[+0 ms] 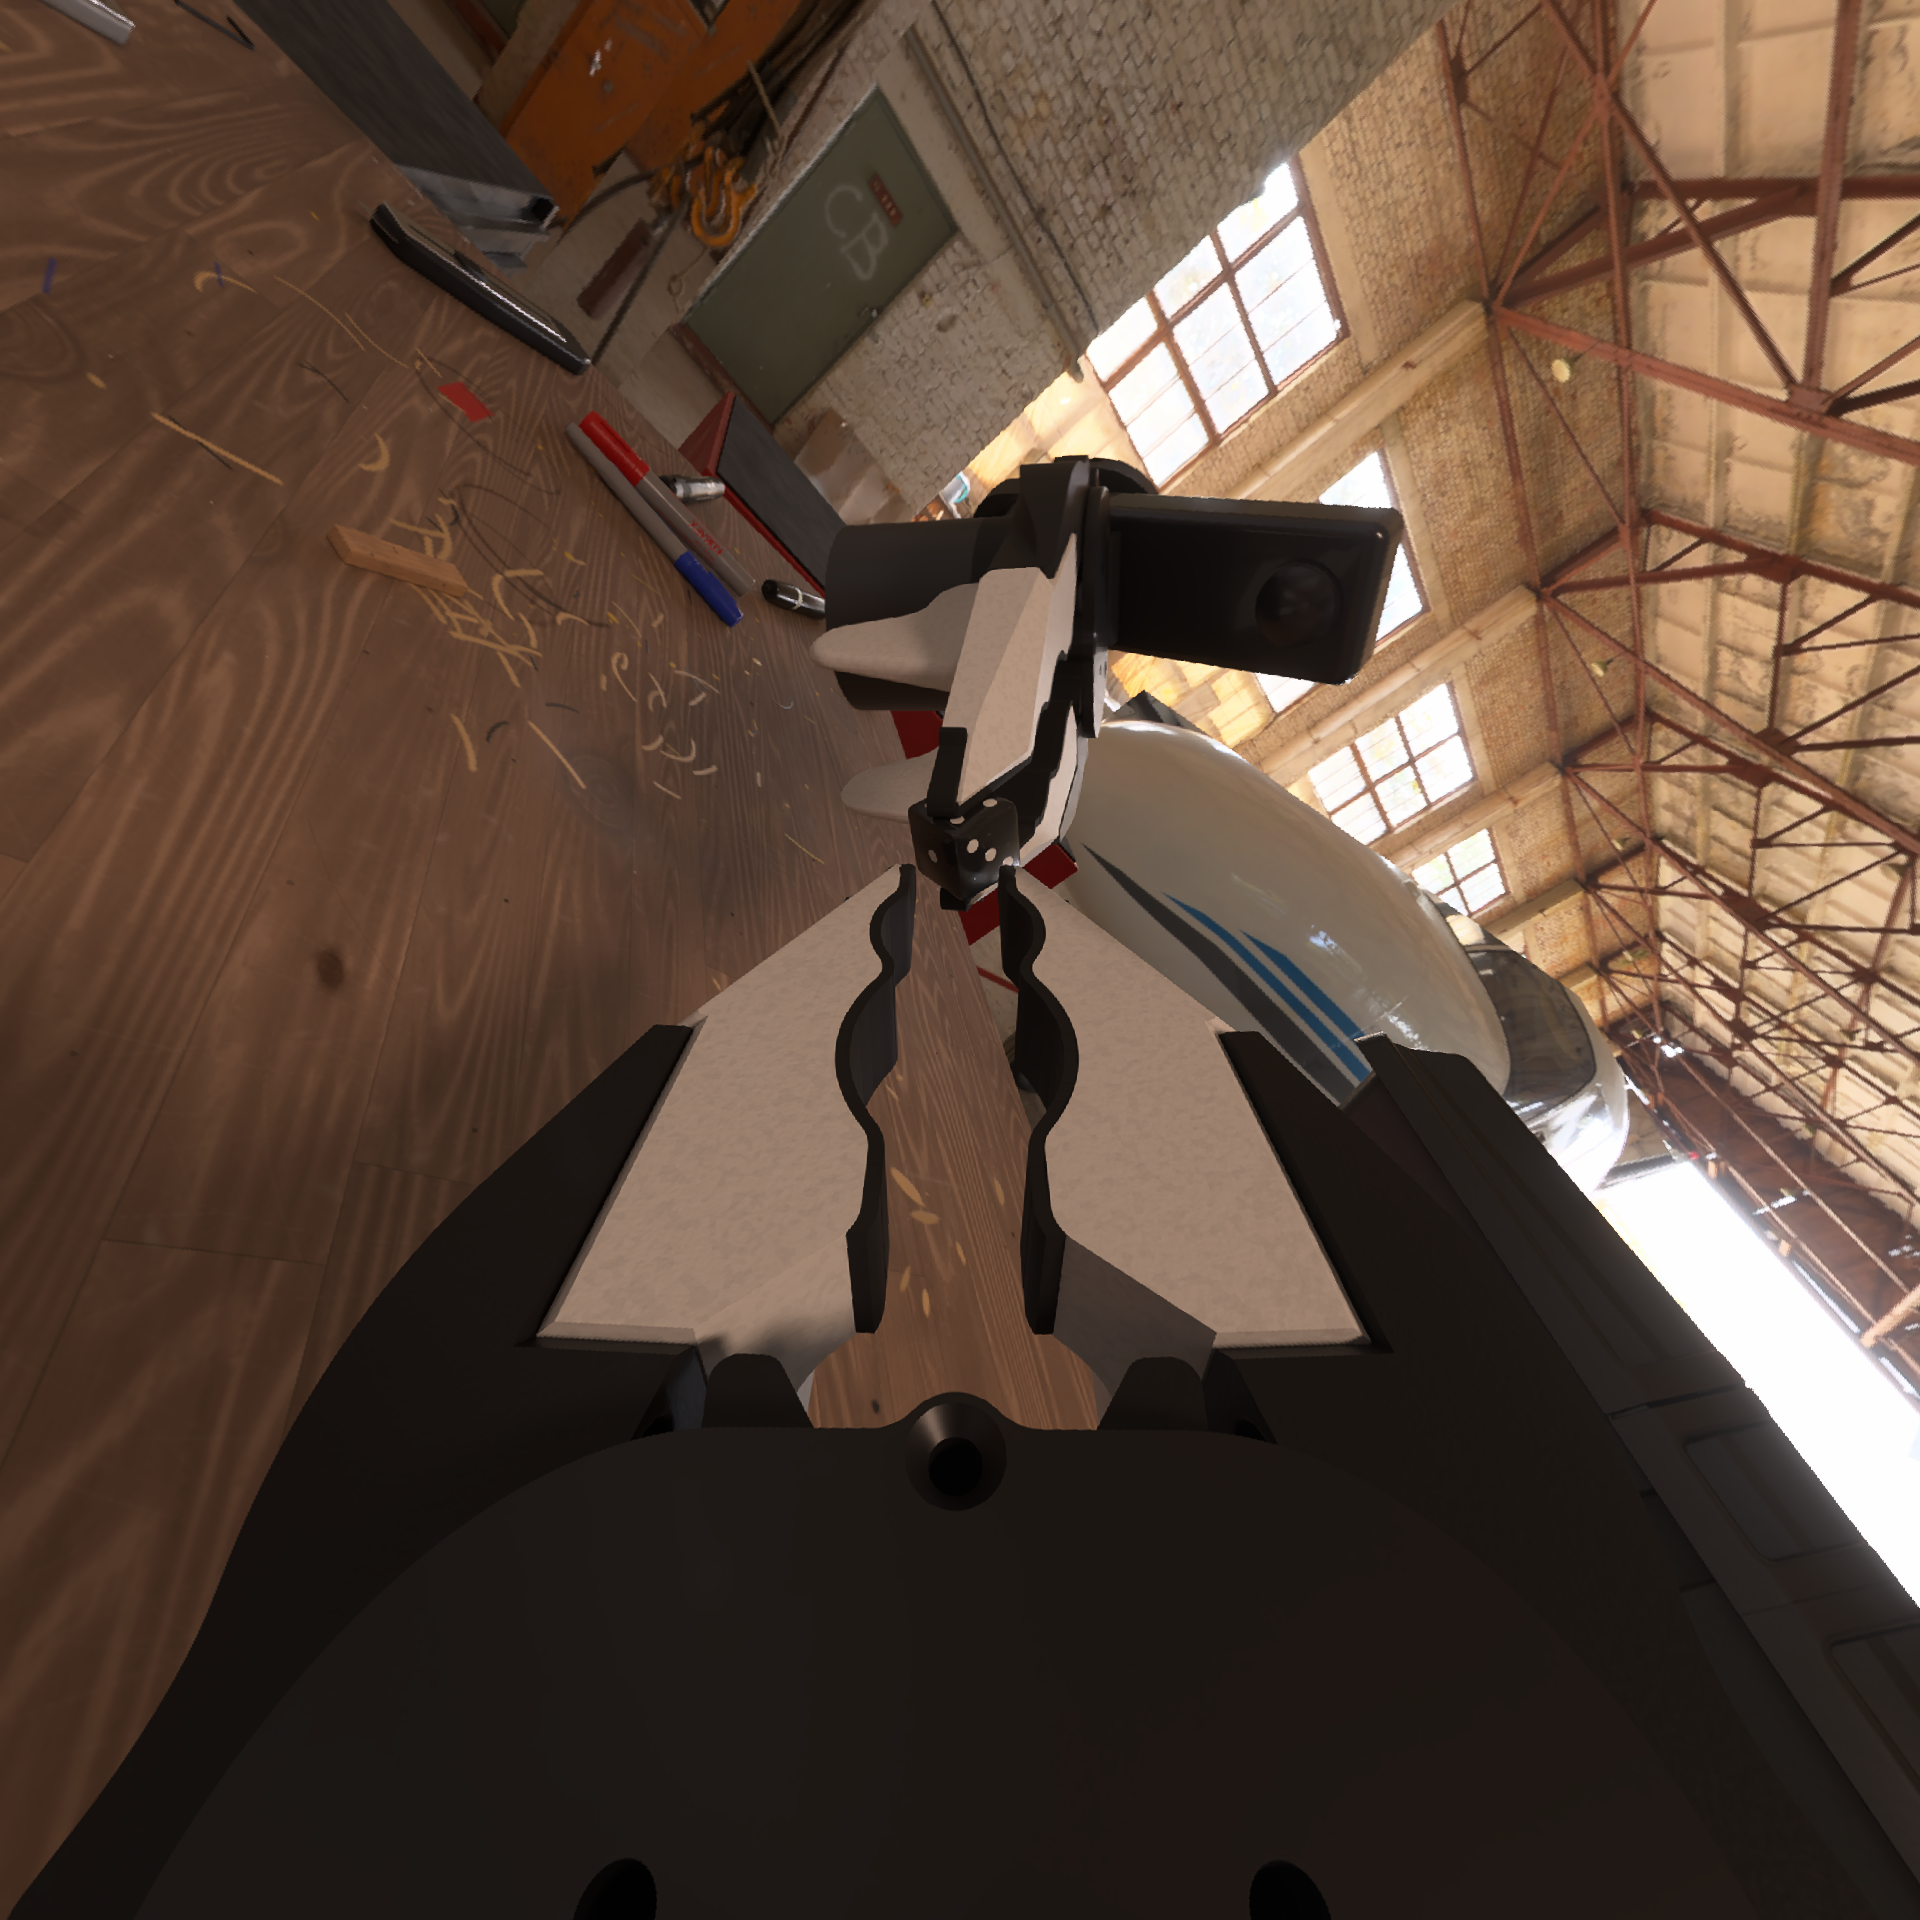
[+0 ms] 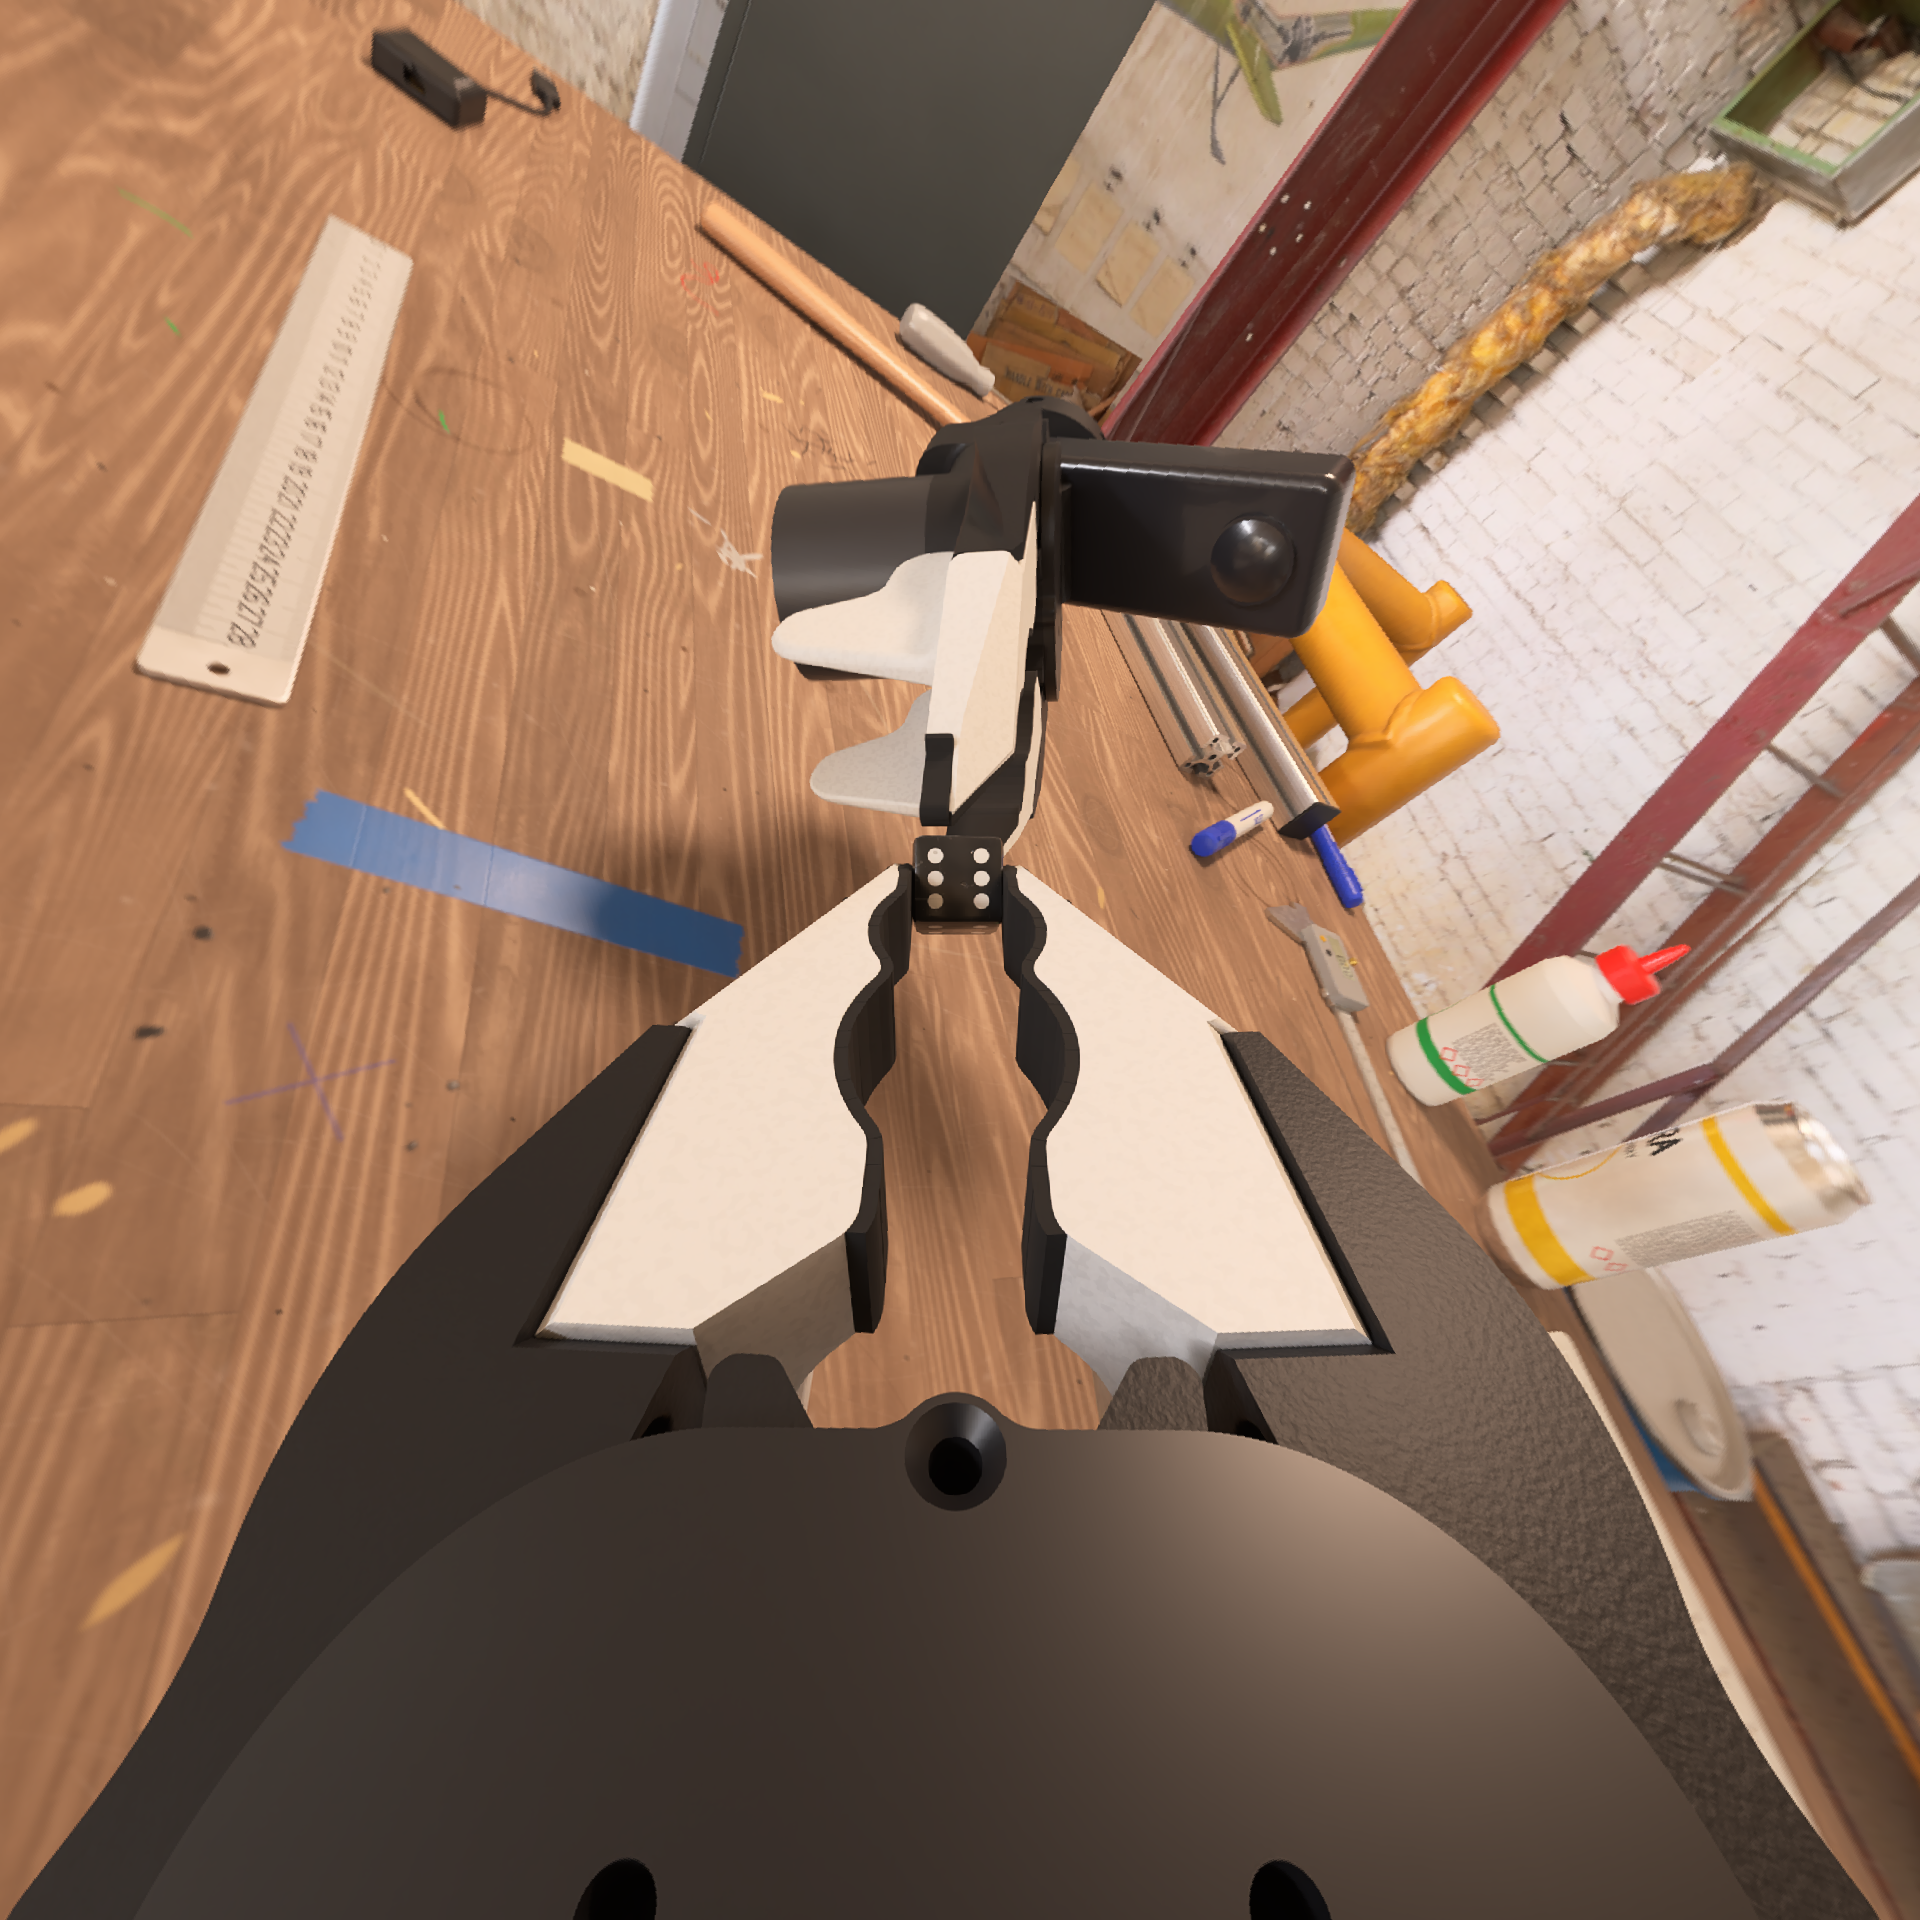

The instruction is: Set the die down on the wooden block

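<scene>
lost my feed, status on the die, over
Right gripper shut on die, mid-air. Left gripper tips at die, grip unclear. Wooden block bare, away on table.

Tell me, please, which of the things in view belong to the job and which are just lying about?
For the job: die, wooden block.
Lying about: ruler, blue tape strip, glue bottle, can, markers.

My left fingertips (image 1: 902, 883) cover part of the small black white-pipped die (image 1: 964, 850), so contact there is indeterminate. From my right wrist view, the die's (image 2: 957, 879) far side is behind the other gripper's tips. The white yellow-banded can (image 2: 1673, 1195) partly hides a white disc (image 2: 1688, 1403).
</scene>
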You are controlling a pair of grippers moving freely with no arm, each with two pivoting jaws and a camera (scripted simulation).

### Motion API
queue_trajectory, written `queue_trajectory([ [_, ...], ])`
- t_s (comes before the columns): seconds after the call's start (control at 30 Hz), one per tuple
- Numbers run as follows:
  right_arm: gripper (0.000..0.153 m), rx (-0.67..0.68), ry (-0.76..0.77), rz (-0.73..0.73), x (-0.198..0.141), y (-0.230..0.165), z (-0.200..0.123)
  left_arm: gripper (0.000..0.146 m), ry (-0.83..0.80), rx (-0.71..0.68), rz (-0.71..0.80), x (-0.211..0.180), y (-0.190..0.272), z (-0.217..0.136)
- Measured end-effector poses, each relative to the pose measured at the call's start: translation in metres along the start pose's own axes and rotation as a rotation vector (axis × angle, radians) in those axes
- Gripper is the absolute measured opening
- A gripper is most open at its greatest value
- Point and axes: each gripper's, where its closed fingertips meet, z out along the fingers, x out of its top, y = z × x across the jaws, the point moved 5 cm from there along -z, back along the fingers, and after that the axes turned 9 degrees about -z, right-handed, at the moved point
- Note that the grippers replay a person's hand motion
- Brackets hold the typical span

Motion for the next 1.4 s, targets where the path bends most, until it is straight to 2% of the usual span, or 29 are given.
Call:
queue_trajectory([
  [0.1,0.016,-0.006,0.029,0.075,-0.003,0.000,-0.004,0.017,0.029,-0.011,0.030,0.000,0.000,-0.001],
  [0.23,0.016,-0.057,0.011,0.201,-0.022,0.009,-0.024,0.032,0.122,0.081,0.161,0.007,0.001,-0.013],
  [0.3,0.016,-0.095,-0.093,0.274,-0.047,0.015,-0.042,0.036,0.158,0.169,0.254,0.008,0.000,-0.025],
  [0.5,0.016,-0.157,-0.538,0.527,-0.152,0.011,-0.108,0.036,0.194,0.548,0.509,-0.002,-0.020,-0.069],
  [0.63,0.016,-0.148,-0.646,0.717,-0.188,-0.002,-0.130,0.035,0.218,0.701,0.587,-0.008,-0.028,-0.090],
  [0.73,0.016,-0.145,-0.689,0.758,-0.200,-0.007,-0.131,0.035,0.219,0.763,0.645,-0.010,-0.027,-0.097],
  [0.9,0.016,-0.127,-0.744,0.747,-0.207,-0.005,-0.125,0.035,0.202,0.822,0.710,-0.012,-0.027,-0.097],
  [1.3,0.016,-0.134,-0.798,0.752,-0.209,-0.003,-0.127,0.036,0.250,0.874,0.727,-0.013,-0.025,-0.108],
  [1.4,0.023,-0.161,-0.773,0.753,-0.206,0.001,-0.128,0.036,0.274,0.879,0.730,-0.012,-0.022,-0.112],
])
